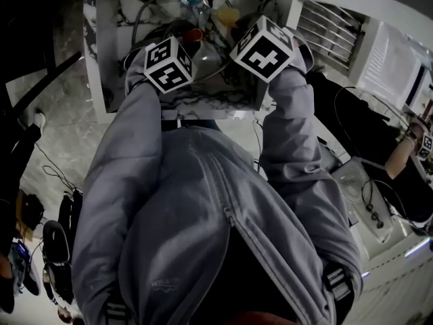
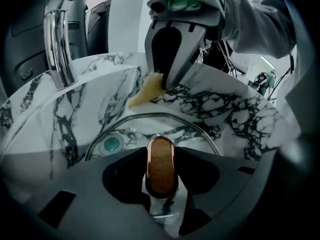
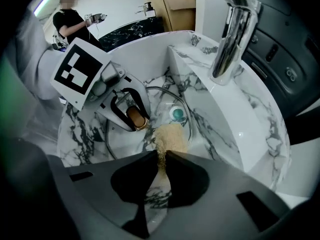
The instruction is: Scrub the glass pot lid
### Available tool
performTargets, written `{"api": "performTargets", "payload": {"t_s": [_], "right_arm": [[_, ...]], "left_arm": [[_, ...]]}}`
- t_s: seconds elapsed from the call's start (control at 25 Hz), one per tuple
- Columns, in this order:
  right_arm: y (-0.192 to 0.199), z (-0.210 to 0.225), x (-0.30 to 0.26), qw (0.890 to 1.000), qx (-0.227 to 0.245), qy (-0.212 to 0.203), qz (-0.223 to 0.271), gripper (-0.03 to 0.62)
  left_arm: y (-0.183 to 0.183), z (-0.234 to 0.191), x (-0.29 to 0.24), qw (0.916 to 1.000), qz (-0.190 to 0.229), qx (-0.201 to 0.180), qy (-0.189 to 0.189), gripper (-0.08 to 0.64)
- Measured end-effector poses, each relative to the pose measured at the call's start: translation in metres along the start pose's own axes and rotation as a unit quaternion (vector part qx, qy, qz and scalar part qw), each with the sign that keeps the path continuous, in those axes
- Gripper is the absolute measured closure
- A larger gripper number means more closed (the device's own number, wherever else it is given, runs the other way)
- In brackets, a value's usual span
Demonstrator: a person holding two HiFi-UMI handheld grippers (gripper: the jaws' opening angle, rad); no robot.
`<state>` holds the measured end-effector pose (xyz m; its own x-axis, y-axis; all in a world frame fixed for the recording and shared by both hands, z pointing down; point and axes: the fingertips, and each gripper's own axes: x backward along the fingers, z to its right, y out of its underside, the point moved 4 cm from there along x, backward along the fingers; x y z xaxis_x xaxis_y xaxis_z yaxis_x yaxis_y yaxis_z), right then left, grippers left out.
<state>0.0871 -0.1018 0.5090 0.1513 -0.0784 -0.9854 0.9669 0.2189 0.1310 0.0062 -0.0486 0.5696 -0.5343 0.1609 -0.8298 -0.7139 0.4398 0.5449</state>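
A glass pot lid [image 2: 134, 133] with a steel rim lies in the white marble sink [image 2: 240, 111]. Its wooden knob [image 2: 161, 165], ringed in copper, stands between my left gripper [image 2: 161, 170] jaws, which close against both its sides. In the right gripper view that same gripper [image 3: 134, 119] sits over the knob [image 3: 134, 116] on the lid [image 3: 161, 103]. My right gripper [image 3: 162, 159] is shut on a tan scrub sponge [image 3: 171, 135], which hangs over the lid near the drain. The left gripper view shows the right gripper [image 2: 166, 83] pinching the sponge [image 2: 143, 93] above the lid's far edge.
A chrome faucet [image 3: 230, 39] rises over the sink's back wall [image 3: 235, 109]. A teal drain plug [image 3: 176, 115] shows under the lid's far side. Another person [image 3: 75, 20] stands in the background. Cables and bags lie on the floor [image 1: 54, 175].
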Motion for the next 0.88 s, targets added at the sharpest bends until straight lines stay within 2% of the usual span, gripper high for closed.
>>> {"api": "performTargets", "payload": {"t_s": [0.16, 0.48, 0.6, 0.8, 0.88], "right_arm": [[-0.020, 0.008, -0.020, 0.999, 0.028, 0.020, -0.008, 0.531], [-0.035, 0.022, -0.066, 0.996, 0.058, 0.061, -0.024, 0.532], [-0.030, 0.019, -0.080, 0.996, 0.060, 0.056, -0.043, 0.531], [-0.029, 0.002, -0.081, 0.996, 0.072, 0.042, -0.041, 0.531], [-0.026, -0.009, -0.080, 0.996, 0.076, 0.033, -0.043, 0.531]], "left_arm": [[0.011, -0.004, 0.008, 0.9999, -0.013, -0.004, -0.008, 0.371], [0.024, -0.009, 0.015, 0.9997, -0.020, 0.005, -0.015, 0.370], [0.025, -0.009, 0.014, 0.9996, -0.015, 0.015, -0.018, 0.370], [0.023, -0.012, 0.016, 0.9988, -0.004, 0.042, -0.026, 0.368], [0.024, -0.013, 0.018, 0.9980, -0.002, 0.054, -0.032, 0.335]]}}
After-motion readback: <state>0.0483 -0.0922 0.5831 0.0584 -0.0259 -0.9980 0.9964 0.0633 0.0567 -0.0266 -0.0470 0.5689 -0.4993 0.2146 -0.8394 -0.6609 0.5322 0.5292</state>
